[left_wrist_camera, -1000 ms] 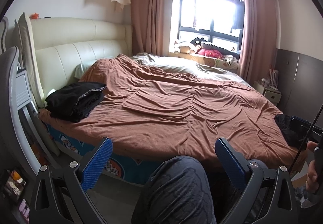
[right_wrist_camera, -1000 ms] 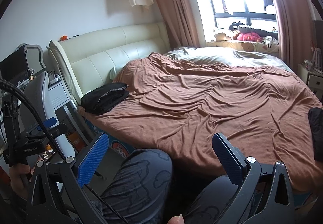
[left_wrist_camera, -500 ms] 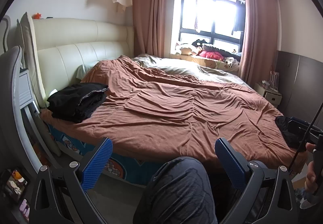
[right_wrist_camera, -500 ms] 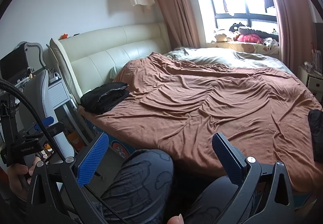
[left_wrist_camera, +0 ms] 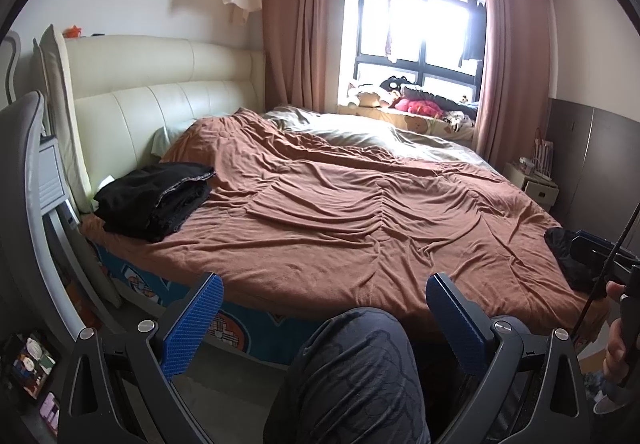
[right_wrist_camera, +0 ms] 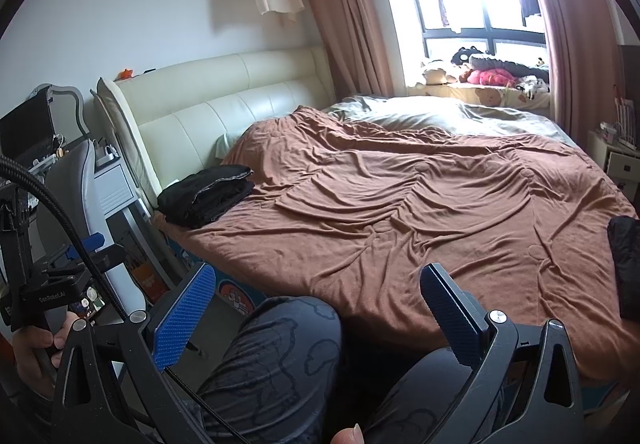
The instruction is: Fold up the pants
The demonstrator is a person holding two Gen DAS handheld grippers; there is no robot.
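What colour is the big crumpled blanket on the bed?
The big crumpled blanket is rusty brown, plain with no pattern. It shows best in the left wrist view.

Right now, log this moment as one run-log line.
left gripper: open, empty | right gripper: open, empty | folded black pants: on bed by headboard | other black garment: bed's right edge, untouched

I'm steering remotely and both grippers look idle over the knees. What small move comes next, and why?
Probably reach the right gripper toward the loose black garment at the bed's near right edge. Both it and the left gripper are open and empty, short of the brown blanket. The black stack by the headboard already looks folded, so the loose piece seems next.
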